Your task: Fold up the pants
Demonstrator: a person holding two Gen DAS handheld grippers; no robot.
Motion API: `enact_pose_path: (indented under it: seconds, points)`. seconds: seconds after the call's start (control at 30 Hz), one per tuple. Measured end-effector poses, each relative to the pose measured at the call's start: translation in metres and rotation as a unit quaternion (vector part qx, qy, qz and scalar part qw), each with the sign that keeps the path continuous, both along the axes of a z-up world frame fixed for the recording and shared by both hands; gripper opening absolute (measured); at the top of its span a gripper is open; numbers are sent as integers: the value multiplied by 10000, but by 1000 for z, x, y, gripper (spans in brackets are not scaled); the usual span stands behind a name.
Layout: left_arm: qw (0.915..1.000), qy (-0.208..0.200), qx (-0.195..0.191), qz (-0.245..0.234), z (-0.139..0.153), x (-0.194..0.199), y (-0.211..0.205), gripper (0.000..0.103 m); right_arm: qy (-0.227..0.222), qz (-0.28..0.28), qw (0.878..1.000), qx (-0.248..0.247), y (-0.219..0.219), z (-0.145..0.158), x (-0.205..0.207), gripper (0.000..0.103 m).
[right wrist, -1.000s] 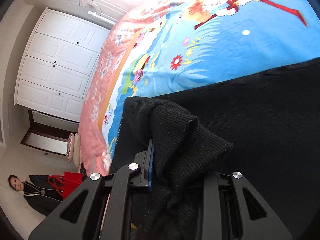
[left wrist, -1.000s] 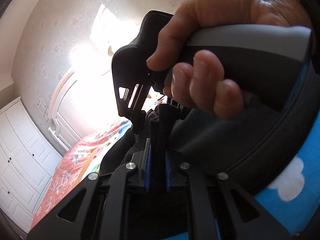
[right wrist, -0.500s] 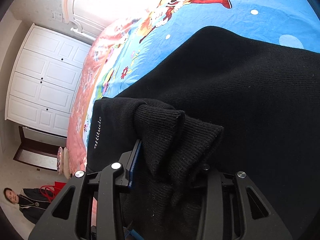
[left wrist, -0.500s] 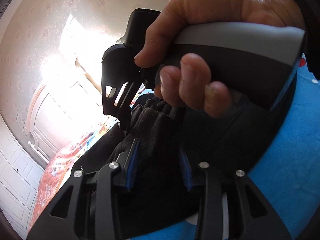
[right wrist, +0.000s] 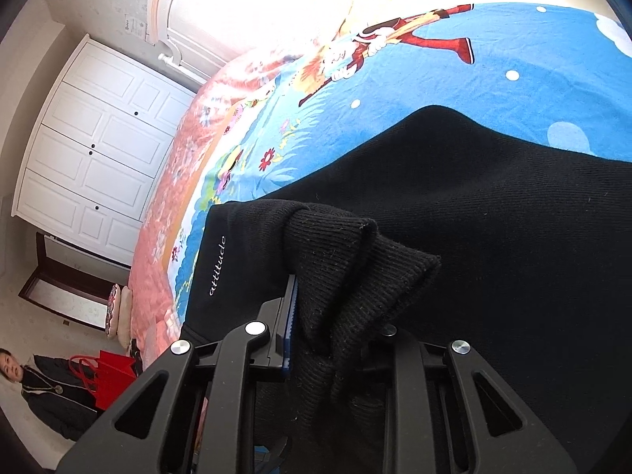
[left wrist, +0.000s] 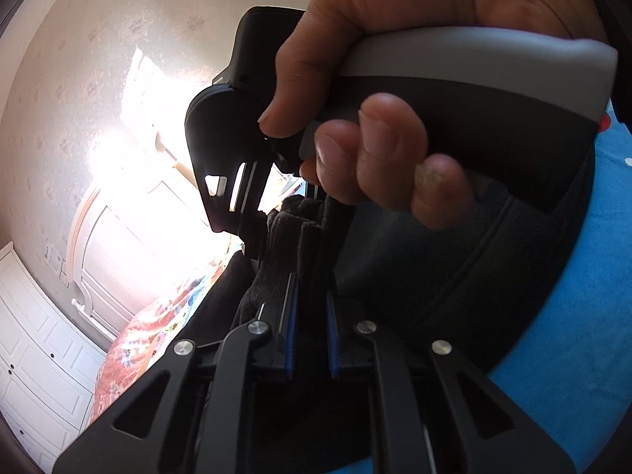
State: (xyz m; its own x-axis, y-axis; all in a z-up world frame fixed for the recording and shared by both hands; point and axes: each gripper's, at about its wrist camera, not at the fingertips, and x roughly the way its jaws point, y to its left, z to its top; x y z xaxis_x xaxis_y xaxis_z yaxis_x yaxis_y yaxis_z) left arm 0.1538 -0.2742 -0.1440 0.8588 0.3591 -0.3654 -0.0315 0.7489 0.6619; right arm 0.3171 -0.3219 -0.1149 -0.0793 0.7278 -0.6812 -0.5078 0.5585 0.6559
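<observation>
1. My left gripper [left wrist: 310,328] is closing again after a brief loosening half a second ago; its blue pads now pinch a bunch of the black pants [left wrist: 454,284], so that corner is re-gripped.
2. Just ahead of it, my right hand [left wrist: 379,91] squeezes the other handle, both tools close together.
3. My right gripper [right wrist: 335,316] is closing too, on the ribbed cuff [right wrist: 355,272] bunched between its jaws.
4. The pants lie on the bedsheet [right wrist: 434,91]; more of the lower layer shows than a second ago, so I judge the cuff end is travelling over it and the fold is midway.
</observation>
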Motion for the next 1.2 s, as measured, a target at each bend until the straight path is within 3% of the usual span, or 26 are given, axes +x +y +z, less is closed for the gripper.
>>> enact_pose_path:
  seconds: [0.23, 0.33, 0.53, 0.6, 0.63, 0.67, 0.73, 0.83, 0.93, 1.0, 1.03, 1.1, 1.13, 1.2]
  points:
    - [9999, 12, -64, -118, -1, -1, 1, 11, -1, -150, 9999, 44, -13, 2, 6, 23]
    - [9998, 14, -58, -194, -1, -11, -20, 11, 33, -232, 9997, 55, -21, 1, 6, 23]
    - [9995, 83, -141, -269, -10, -5, 15, 11, -4, -320, 9995, -36, -24, -4, 4, 23]
    - [9986, 188, -385, -306, -12, -3, 23, 11, -34, -337, 9993, -153, -26, -12, 6, 23]
    - [9972, 298, -592, -352, -12, -1, 29, 16, -88, -336, 9990, -275, -25, -18, 6, 23]
    - [9952, 372, -789, -446, -11, -2, 34, 29, -122, -356, 9987, -339, -25, -24, 6, 24]
    - [9872, 505, -1365, -655, 1, -10, 50, 37, -198, -389, 9986, -305, -26, -27, 6, 24]
    - [9701, 423, -2307, -625, 29, -36, 92, 38, -495, -360, 9968, -510, -23, -23, 2, 24]
    - [9499, -211, -3117, -22, 60, -64, 154, 37, -863, -383, 9933, -672, -19, -21, -3, 25]
    - [9383, -450, -3399, 454, 65, -74, 194, 37, -1187, -429, 9884, -843, -17, -17, -8, 28]
    - [9382, -342, -3377, 682, 59, -71, 210, 37, -1371, -445, 9852, -930, -17, -14, -11, 29]
    - [9316, 426, -3427, 1136, 30, -56, 232, 37, -1643, -490, 9798, -1025, -17, -4, -18, 32]
    - [9235, 670, -3574, 1217, 16, -53, 240, 37, -1842, -576, 9749, -1109, -18, 4, -22, 38]
    - [9159, 423, -3835, 1110, 13, -63, 249, 38, -2483, -1001, 9539, -1354, -24, 25, -33, 85]
